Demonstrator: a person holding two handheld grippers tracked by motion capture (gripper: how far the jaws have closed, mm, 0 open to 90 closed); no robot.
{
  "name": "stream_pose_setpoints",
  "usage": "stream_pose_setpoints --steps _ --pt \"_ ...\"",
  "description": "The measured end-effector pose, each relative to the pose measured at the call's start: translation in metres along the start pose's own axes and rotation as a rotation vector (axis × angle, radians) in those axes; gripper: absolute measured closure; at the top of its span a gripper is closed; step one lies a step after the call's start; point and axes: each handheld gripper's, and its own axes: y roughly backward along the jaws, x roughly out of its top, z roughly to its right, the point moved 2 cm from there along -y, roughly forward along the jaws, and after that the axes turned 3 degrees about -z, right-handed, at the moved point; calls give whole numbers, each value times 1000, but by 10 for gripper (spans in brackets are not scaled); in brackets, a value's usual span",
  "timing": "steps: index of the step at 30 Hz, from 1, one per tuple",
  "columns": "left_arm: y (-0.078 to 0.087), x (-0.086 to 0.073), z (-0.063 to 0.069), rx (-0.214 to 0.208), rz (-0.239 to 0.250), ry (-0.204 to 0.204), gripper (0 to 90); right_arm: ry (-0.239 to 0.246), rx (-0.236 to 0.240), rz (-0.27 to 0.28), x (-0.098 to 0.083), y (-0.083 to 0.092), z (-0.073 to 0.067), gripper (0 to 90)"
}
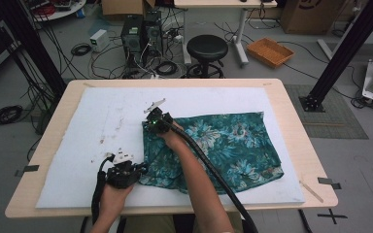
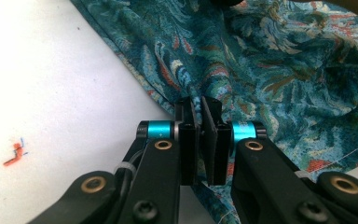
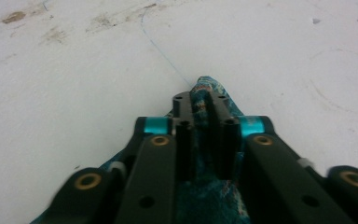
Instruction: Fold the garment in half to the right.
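A person sits at a pale wooden table [image 1: 291, 116] covered by a white mat [image 1: 102, 116], working with a two-jaw gripper in each hand. On the mat lies a teal cloth with a floral print [image 1: 233, 145], spread over the right half of the mat and reaching toward the middle, rumpled along its left edge.

The left gripper [image 1: 135, 171] sits near the front of the table, at the cloth's lower left corner. In the left gripper view its black jaws are closed tight on a ridge of the fabric [image 2: 261, 70], with the printed folds rising just beyond the tips and bare white mat [image 2: 51, 93] to one side (a small red mark shows on that mat).

The right gripper [image 1: 151, 118] is farther back, at the cloth's upper left corner, with the person's forearm [image 1: 194, 170] lying across the fabric and a black cable [image 1: 213, 170] trailing from it toward the table's front edge. In the right gripper view its jaws are pressed together with a small peak of teal cloth [image 3: 206, 91] pinched between them; more fabric bunches underneath the tool. Ahead of it is stained white mat [image 3: 74, 70] with a fine blue thread [image 3: 163, 51] running away from the pinched point.

Beyond the table the floor holds a round black stool [image 1: 207, 48], computer towers [image 1: 141, 31], loose cables and an orange tray [image 1: 270, 52].
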Motion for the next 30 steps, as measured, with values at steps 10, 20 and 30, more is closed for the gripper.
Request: stream_pose_setpoints --steps 10,20,30 --pt "6 5 0 -36 59 1 856 -18 8 47 1 8 0 879" --pt "21 21 12 -134 166 -1 857 -19 32 160 7 43 6 878" --pt "14 45 45 -249 207 -65 856 -37 31 214 -7 86 23 878"
